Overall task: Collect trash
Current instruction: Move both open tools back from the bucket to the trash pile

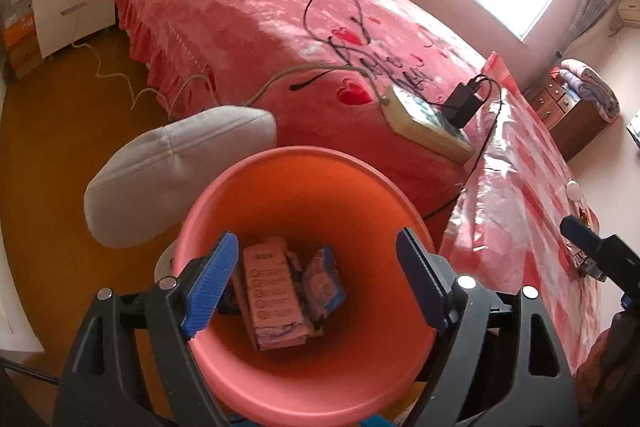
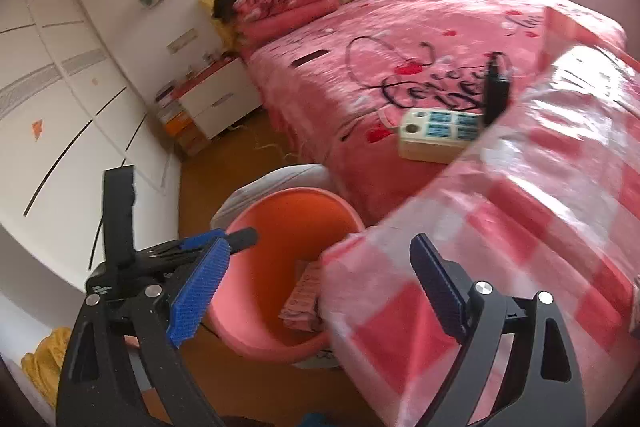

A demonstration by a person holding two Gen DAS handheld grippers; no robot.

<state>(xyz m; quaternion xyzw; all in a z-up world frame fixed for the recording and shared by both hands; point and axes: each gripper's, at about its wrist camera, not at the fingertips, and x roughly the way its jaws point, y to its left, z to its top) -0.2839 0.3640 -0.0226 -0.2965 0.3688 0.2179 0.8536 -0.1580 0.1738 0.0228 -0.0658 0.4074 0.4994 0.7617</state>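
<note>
Currently, status by item:
Left gripper (image 1: 316, 281): released, jaws spread with nothing between the pads, hanging directly over the mouth of the bin.
Right gripper (image 2: 320, 283): also released and empty, straddling the near corner of the table where it meets the bin.
Bin (image 1: 256, 187): pink plastic, on the floor below and ahead of the left gripper, tucked against the table's edge.
Trash: a pink carton (image 1: 276, 295) and a crumpled wrapper (image 1: 324, 281) lie at the bottom of the bin, between the left fingers as that camera sees them.
Table (image 2: 540, 227): checked pink cover under shiny plastic, mostly ahead and right of the right gripper; something small sits near the right gripper's tip in the left view, too unclear to name.
Beyond: a bed (image 1: 240, 27) with a power strip (image 1: 424, 123) and trailing cables.
Risk 1: lowering the left gripper could knock the rim and tip the light bin.
Risk 2: the slick plastic cover may snag on the right fingers and drag.
Risk 3: reaching farther ahead could catch the cables.
</note>
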